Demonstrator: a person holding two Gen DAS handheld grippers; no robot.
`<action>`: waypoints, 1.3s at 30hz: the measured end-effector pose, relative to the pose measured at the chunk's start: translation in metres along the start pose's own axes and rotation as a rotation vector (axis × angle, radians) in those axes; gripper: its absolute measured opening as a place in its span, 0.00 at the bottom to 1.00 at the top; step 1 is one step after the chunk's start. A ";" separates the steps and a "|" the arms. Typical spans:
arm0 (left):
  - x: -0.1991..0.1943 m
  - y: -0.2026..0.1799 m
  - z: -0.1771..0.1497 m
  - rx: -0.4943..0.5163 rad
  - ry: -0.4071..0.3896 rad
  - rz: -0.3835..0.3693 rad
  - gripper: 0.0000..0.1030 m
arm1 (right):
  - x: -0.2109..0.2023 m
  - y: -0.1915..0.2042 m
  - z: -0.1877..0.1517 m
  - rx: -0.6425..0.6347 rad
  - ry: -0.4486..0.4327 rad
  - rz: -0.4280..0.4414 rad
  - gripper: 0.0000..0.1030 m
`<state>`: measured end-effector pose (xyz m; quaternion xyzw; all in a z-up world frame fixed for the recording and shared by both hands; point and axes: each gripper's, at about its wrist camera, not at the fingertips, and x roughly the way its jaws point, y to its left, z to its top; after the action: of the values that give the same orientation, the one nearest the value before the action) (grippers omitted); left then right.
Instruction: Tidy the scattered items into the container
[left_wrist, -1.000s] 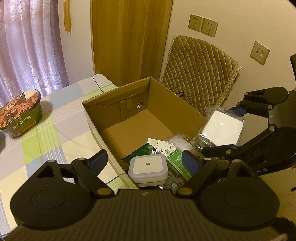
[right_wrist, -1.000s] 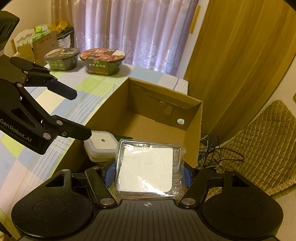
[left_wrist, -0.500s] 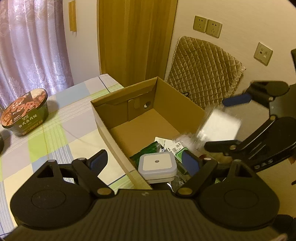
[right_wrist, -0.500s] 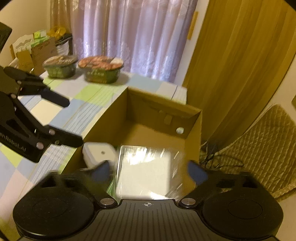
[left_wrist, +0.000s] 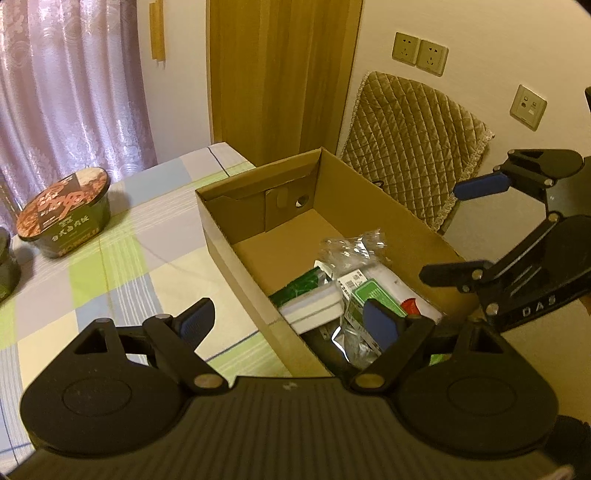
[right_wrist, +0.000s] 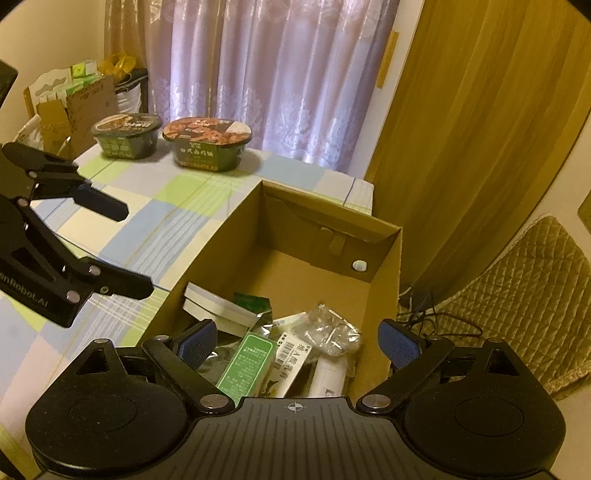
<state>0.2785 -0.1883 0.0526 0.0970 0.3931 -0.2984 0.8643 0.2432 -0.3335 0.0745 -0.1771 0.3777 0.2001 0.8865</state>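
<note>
Lilac curtains (right_wrist: 258, 74) and a golden drape hang behind a table covered in a pastel checked cloth (left_wrist: 110, 266), with an open cardboard box (left_wrist: 236, 266) standing at the table's near corner. Inside the box, heaped toward its near end, lie a green carton (right_wrist: 245, 363), a crumpled clear plastic bag (right_wrist: 328, 332), a white flat case (right_wrist: 218, 306) against the left wall, and a white barcoded packet (right_wrist: 291, 354); the far half of the box floor is bare. Two instant noodle bowls (right_wrist: 207, 142) stand side by side on the cloth near the curtains. Both tools hover above the box: the left gripper (left_wrist: 291, 319) has its blue-padded fingers spread wide with nothing between them, and the right gripper (right_wrist: 299, 341) is likewise spread and empty. A quilted cushion (left_wrist: 413, 136) leans against the wall beyond.
</note>
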 end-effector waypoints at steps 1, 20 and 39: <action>-0.004 -0.001 -0.002 -0.004 -0.001 0.001 0.83 | -0.003 0.001 0.000 0.002 -0.002 -0.002 0.96; -0.095 -0.054 -0.056 -0.158 -0.082 0.062 0.98 | -0.095 0.026 -0.029 0.168 -0.010 -0.017 0.96; -0.164 -0.079 -0.106 -0.295 -0.098 0.094 0.98 | -0.168 0.072 -0.074 0.349 -0.022 -0.088 1.00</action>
<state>0.0817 -0.1376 0.1072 -0.0273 0.3852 -0.2010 0.9002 0.0565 -0.3433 0.1389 -0.0345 0.3888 0.0944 0.9158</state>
